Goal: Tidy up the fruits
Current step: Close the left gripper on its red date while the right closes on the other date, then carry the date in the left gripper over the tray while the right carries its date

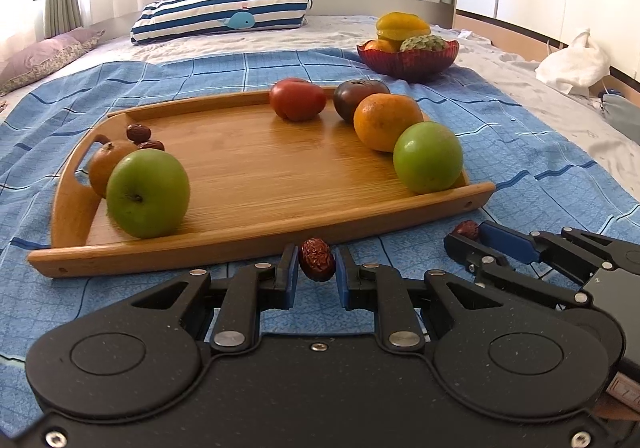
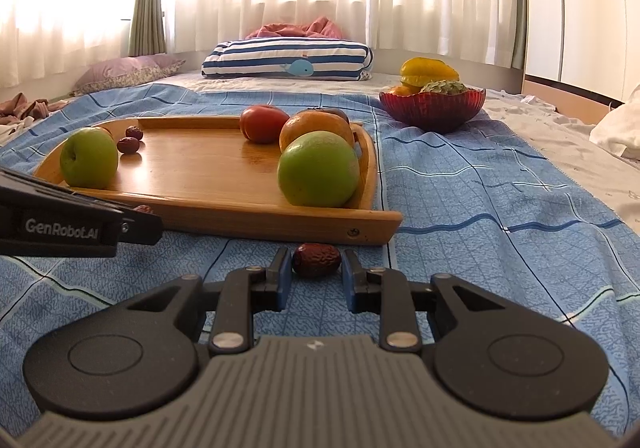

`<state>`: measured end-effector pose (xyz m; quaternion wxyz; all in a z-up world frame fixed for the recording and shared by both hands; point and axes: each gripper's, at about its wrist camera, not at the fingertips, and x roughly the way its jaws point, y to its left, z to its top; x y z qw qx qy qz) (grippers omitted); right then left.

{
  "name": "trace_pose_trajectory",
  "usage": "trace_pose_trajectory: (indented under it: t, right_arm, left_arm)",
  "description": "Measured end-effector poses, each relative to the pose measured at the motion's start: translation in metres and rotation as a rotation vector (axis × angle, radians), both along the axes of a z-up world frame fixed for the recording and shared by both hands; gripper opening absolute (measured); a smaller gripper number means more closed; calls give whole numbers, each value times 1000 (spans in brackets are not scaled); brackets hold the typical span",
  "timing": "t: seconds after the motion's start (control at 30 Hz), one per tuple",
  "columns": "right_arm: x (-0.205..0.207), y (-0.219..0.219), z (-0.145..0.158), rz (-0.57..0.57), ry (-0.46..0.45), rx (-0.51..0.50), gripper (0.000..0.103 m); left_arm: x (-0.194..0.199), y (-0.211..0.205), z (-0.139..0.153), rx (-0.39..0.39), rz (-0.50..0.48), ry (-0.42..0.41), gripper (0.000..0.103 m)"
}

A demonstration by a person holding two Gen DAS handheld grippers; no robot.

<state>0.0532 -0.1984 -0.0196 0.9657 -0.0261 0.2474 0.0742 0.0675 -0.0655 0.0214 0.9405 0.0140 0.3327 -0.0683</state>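
Observation:
A wooden tray (image 1: 256, 215) lies on a blue checked cloth on the bed. On it are two green apples (image 1: 147, 193) (image 1: 428, 157), an orange (image 1: 387, 121), a red tomato (image 1: 297, 99), a dark fruit (image 1: 360, 97), a brown fruit (image 1: 108, 163) and two red dates (image 1: 138, 133). My left gripper (image 1: 317, 268) is shut on a red date (image 1: 317, 259) just in front of the tray's near rim. My right gripper (image 2: 316, 268) has its jaws around another red date (image 2: 316, 259) on the cloth, touching or nearly touching it.
A red glass bowl (image 1: 408, 57) with a starfruit and other fruit stands behind the tray on the right. A striped whale pillow (image 1: 224, 13) and a purple pillow (image 1: 44, 55) lie at the head of the bed. A white bag (image 1: 572, 61) lies at the right.

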Motion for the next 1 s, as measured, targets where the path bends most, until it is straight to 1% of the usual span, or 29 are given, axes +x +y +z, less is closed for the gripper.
trace_pose_trajectory:
  t: [0.3, 0.63, 1.0]
  right_arm:
    - [-4, -7, 14, -2, -4, 68, 31]
    - [-12, 7, 24, 26, -20, 83, 31]
    - [-5, 29, 40, 77, -58, 94, 31]
  left_arm:
    - [-9, 13, 11, 4, 14, -25, 18]
    - [-15, 27, 18, -3, 40, -41, 19]
    - [-18, 47, 29, -8, 74, -78, 19]
